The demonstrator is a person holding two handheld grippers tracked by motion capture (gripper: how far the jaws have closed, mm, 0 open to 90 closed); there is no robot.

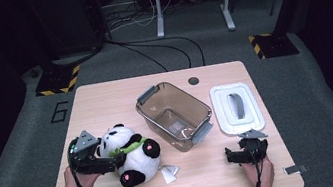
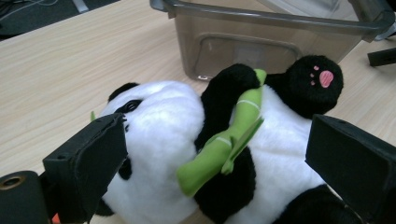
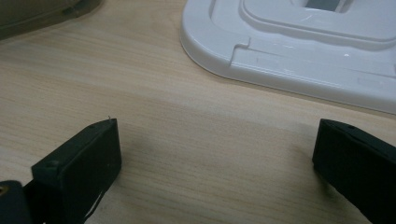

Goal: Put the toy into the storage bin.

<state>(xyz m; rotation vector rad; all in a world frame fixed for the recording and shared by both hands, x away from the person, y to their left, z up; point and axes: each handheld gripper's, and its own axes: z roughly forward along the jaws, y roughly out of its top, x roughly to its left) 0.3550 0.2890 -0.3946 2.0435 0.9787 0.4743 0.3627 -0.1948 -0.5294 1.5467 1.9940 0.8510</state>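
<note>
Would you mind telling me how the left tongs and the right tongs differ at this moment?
The left tongs have their jaws spread on either side of the plush panda, while the right tongs are spread over bare table with nothing between them. The left tongs point toward the brown bin; the right tongs point toward the white lid. Both are open, low at the near edge, each held in a hand.
</note>
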